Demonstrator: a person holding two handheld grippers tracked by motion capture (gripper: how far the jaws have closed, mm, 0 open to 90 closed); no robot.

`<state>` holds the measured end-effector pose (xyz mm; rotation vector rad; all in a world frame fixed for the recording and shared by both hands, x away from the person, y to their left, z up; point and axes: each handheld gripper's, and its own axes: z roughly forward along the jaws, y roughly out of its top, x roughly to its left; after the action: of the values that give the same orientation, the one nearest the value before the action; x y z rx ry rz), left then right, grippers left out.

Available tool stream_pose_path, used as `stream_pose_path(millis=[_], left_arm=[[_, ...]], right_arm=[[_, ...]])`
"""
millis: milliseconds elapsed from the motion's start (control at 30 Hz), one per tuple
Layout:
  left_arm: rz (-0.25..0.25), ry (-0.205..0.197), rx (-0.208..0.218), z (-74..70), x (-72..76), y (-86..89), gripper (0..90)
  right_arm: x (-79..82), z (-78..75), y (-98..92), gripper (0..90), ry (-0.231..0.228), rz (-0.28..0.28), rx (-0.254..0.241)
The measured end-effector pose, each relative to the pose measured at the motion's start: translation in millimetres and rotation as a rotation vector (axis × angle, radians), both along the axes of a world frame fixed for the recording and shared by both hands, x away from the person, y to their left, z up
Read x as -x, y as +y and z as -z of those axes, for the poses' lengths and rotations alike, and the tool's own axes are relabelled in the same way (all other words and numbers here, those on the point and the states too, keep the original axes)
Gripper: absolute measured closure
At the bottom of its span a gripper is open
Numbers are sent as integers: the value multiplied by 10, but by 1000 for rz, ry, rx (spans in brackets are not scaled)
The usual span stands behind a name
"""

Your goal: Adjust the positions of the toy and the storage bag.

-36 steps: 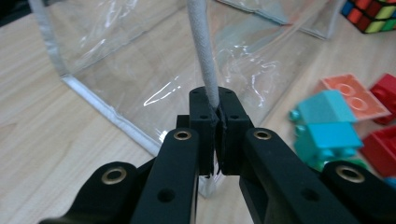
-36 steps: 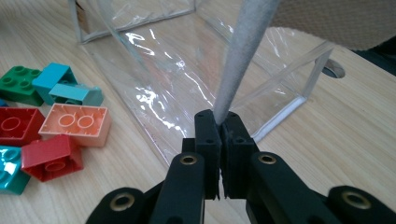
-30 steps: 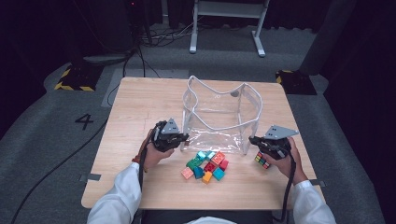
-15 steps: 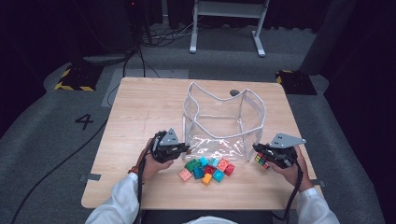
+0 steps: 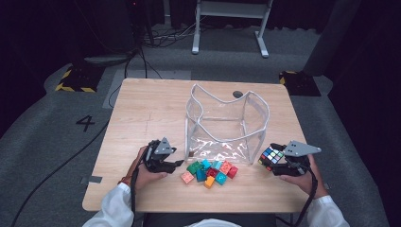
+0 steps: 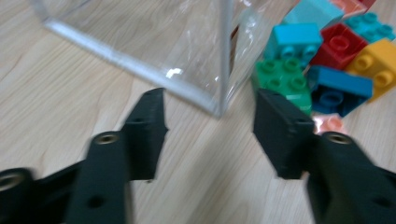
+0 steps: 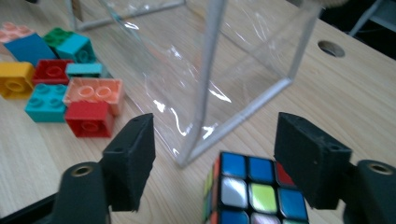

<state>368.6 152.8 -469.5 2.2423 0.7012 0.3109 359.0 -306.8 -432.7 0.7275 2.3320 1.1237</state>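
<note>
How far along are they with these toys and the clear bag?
Done: the clear bag stands open on the table. In hand: nothing is gripped; the left gripper is open at the bag's corner beside the blocks, and the right gripper, whose fingers have just been opening, sits beside the puzzle cube. Left: probably packing the blocks and cube; the bag looks empty.

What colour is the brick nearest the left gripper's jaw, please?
Green brick, clearest in the left gripper view.
</note>
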Motion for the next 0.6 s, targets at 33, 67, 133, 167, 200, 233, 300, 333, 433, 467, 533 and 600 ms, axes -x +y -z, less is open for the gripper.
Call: stream_pose_path(millis=[33,67,133,167,200,233,300,333,433,467,533,600], left_arm=[[-25,-2,-11,16,17,35,292],[-45,-1,-17,33,35,71,258],[-63,9,-14,64,69,151,230],[-70,10,-11,80,83,190,209],[-81,19,-4,96,97,231,193],[-88,29,-1,113,109,267,180],[-102,37,3,155,131,324,166],[-101,37,-16,170,138,356,163],[-117,53,-35,224,157,404,163],[-112,58,-36,241,166,418,164],[-111,77,-23,263,182,430,163],[-108,64,-45,269,180,447,163]], right_arm=[[-4,23,-28,266,16,13,-10],[-15,54,-55,251,28,17,-18],[-24,84,-85,246,43,19,-23],[-34,115,-109,241,53,30,-16],[-45,146,-131,219,56,41,-9],[-52,178,-148,199,64,48,-8],[-61,233,-173,195,80,55,-13],[-62,271,-189,189,60,58,-22],[-65,278,-195,189,63,60,-33],[-72,280,-201,189,55,62,-27],[-86,298,-209,191,50,92,-17],[-109,316,-241,191,49,104,-21]])
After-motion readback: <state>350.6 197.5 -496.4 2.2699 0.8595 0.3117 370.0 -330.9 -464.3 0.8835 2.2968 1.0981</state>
